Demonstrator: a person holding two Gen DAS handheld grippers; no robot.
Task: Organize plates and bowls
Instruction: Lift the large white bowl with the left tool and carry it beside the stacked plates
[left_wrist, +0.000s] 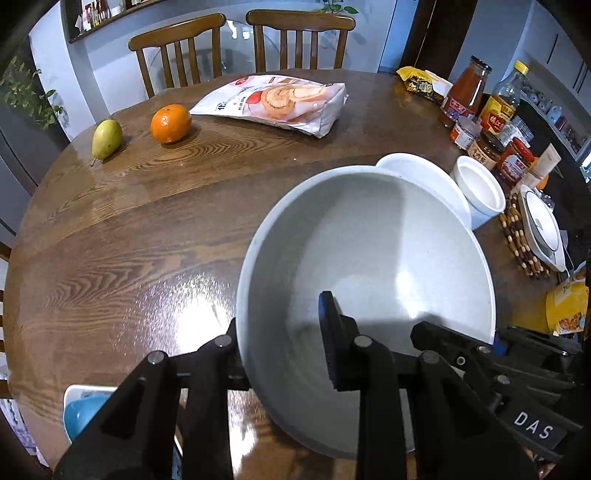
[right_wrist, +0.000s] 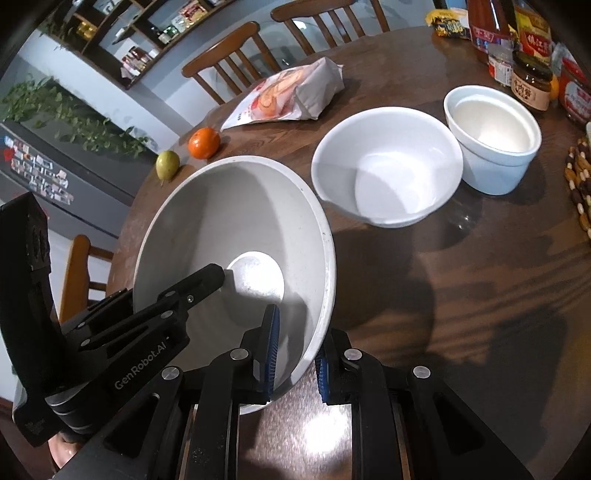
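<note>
Both the left gripper (left_wrist: 284, 347) and right gripper (right_wrist: 295, 354) clamp the grey bowl's (right_wrist: 221, 221) rim, tilted above the desk (right_wrist: 443, 295), near a white bowl (right_wrist: 388, 166).

We see bare table (left_wrist: 122, 236) on the left; two white bowls (right_wrist: 388, 166) and jars (right_wrist: 532, 85) block the far right.

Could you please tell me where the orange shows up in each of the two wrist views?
Left wrist: the orange sits upper left on the table, right of the pear.
Right wrist: the orange sits left of centre, above the big bowl's rim.
Shared landmark: the snack bag.
</note>
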